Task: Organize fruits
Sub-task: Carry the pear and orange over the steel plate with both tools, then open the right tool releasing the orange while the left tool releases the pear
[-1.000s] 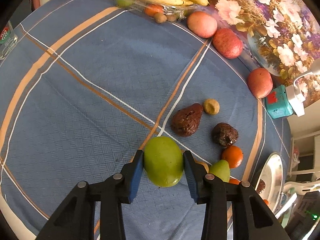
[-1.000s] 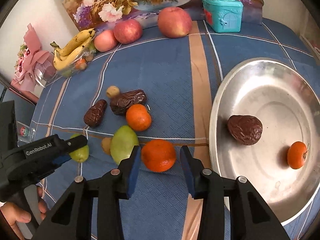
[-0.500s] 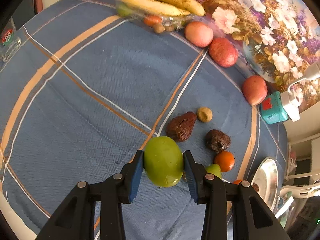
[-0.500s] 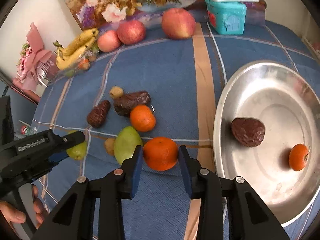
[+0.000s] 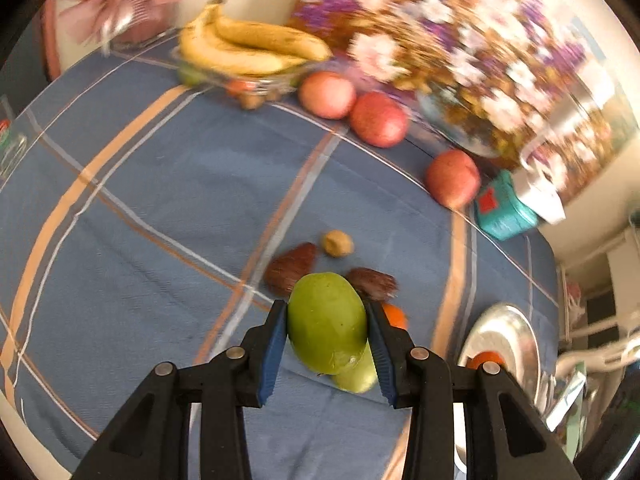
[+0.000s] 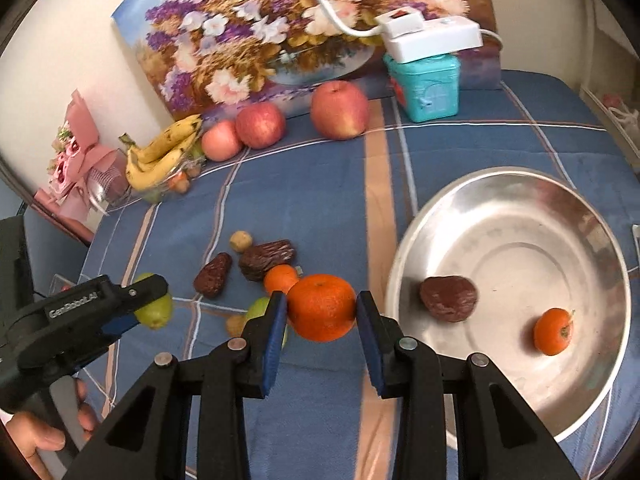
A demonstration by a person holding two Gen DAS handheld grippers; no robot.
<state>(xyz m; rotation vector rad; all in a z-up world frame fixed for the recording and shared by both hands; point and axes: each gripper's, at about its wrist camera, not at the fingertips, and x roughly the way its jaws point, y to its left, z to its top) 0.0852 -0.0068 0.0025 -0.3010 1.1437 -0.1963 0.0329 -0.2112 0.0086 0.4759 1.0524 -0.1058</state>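
Note:
My left gripper [image 5: 327, 326] is shut on a green mango [image 5: 326, 322] and holds it above the blue cloth; it also shows in the right wrist view [image 6: 154, 304]. My right gripper [image 6: 321, 307] is shut on a large orange [image 6: 321, 306], lifted just left of the steel plate [image 6: 520, 200]. The plate holds a dark wrinkled fruit [image 6: 448, 298] and a small orange [image 6: 553, 331]. On the cloth lie two dark fruits [image 6: 214, 274], a small orange [image 6: 280, 278], a second green mango [image 6: 258, 308] and a small tan fruit [image 6: 241, 241].
Three apples [image 6: 339, 109], a dish of bananas [image 6: 164, 156], a teal box [image 6: 426, 84] with a white power strip and a flower painting line the back. A pink bouquet [image 6: 74, 148] stands at the far left. The person's hand [image 6: 36, 436] holds the left gripper.
Both grippers have lifted their fruit off the cloth. The right gripper closed on the large orange and raised it. The left view has tilted up and is blurred by motion.

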